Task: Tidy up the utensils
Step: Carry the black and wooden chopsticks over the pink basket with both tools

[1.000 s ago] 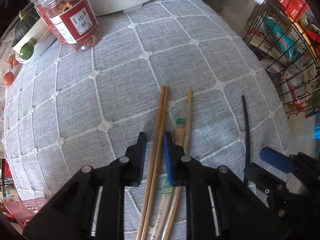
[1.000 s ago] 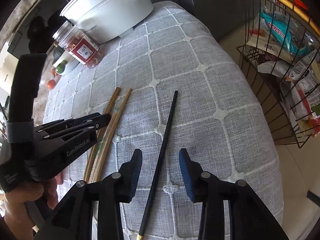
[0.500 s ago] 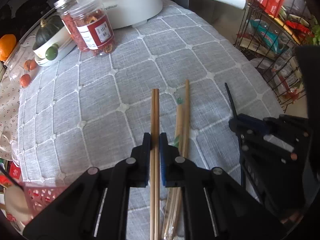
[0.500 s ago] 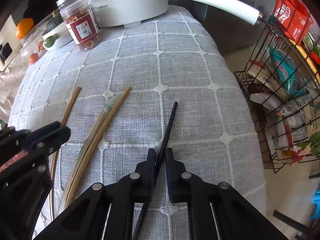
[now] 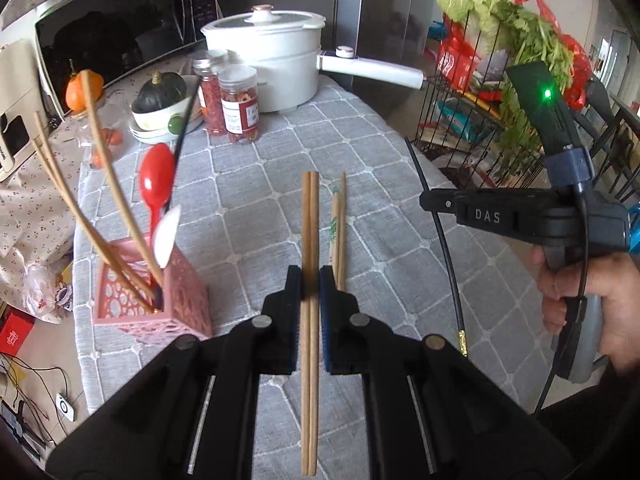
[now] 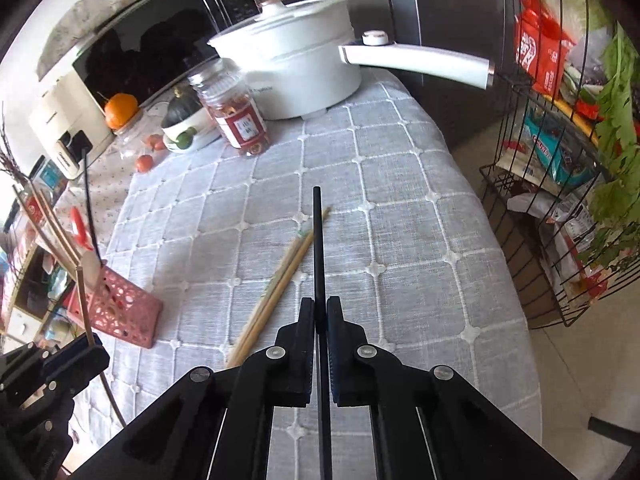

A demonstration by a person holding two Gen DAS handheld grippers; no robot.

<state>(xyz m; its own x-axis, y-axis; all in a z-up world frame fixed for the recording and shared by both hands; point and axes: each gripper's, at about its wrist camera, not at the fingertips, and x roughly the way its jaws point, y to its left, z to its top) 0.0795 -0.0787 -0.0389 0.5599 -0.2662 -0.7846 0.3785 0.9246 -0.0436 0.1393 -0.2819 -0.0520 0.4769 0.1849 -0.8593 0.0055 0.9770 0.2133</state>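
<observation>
My left gripper (image 5: 310, 280) is shut on a pair of brown wooden chopsticks (image 5: 310, 216) and holds them above the grey quilted tablecloth (image 5: 260, 184). My right gripper (image 6: 320, 312) is shut on a single black chopstick (image 6: 318, 240), also lifted; the same black chopstick shows in the left wrist view (image 5: 436, 232). A lighter bamboo chopstick pair (image 5: 339, 224) lies on the cloth, also in the right wrist view (image 6: 280, 280). A pink perforated utensil holder (image 5: 148, 300) at the left holds chopsticks, a red spoon (image 5: 156, 176) and a white spoon.
A white electric pot (image 5: 276, 60) with a long handle stands at the back. Two jars of dried red fruit (image 5: 238, 108) and a bowl with a dark squash (image 5: 164, 96) sit beside it. A wire rack (image 6: 560, 208) with groceries stands off the table's right edge.
Both grippers closed on their chopsticks and lifted them off the cloth. The views tilted up, bringing the pink holder and the pot into sight.
</observation>
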